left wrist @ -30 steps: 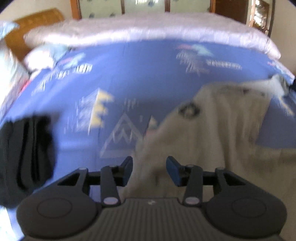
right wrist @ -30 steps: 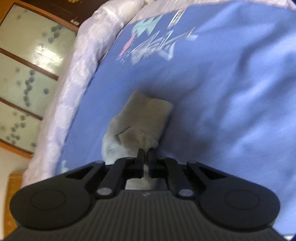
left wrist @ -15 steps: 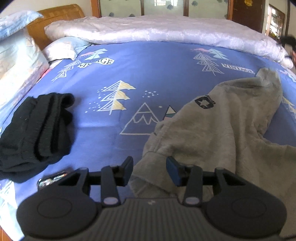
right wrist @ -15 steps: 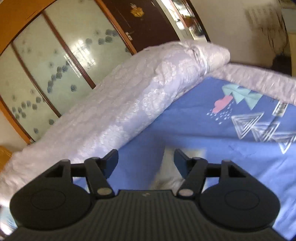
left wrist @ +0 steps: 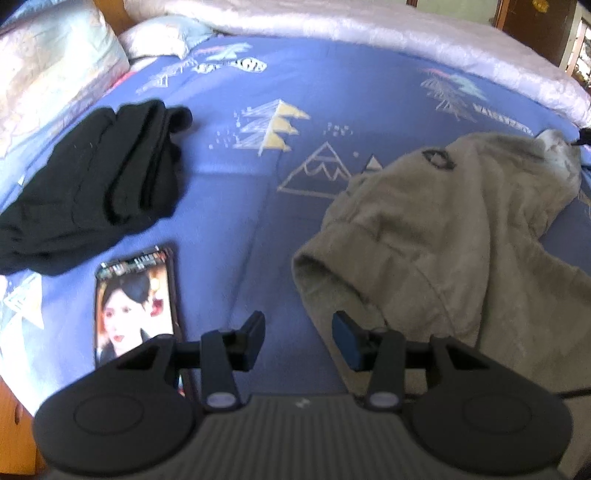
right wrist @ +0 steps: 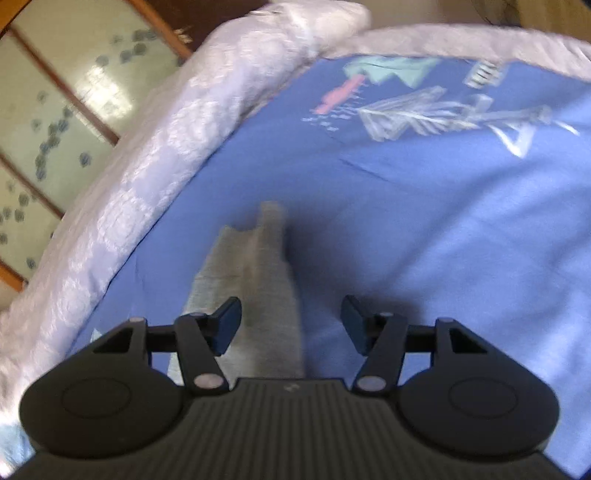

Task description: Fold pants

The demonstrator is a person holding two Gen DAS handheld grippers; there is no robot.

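Left view: gray pants (left wrist: pixel 454 236) lying crumpled on the blue bed sheet (left wrist: pixel 332 85), filling the side from 1 to 4 o'clock, with a dark round patch (left wrist: pixel 437 159) near the top edge. One floppy open end of the pants near the middle of the view, just ahead of the left gripper (left wrist: pixel 298 338). Left gripper down at 6 o'clock, jaws part way apart, nothing between them but sheet, the right pad close to the pants; touching or not, cannot tell. Black folded clothes (left wrist: pixel 92 188) at 9 to 10 o'clock. Phone (left wrist: pixel 135 306) with a lit screen at 8 o'clock, flat on the sheet, just beside the black clothes. Pale pillow (left wrist: pixel 55 70) at 10 o'clock and white quilt (left wrist: pixel 369 33) along the far edge at 12 o'clock.

Right view: blurry. Right gripper (right wrist: pixel 291 323) at 6 o'clock, let go, jaws wide and closing in, a thin gray strip of the pants (right wrist: pixel 258 280) lying on the sheet under the gap, nearer the left pad, not pinched. White quilt (right wrist: pixel 155 162) curving from 8 to 1 o'clock
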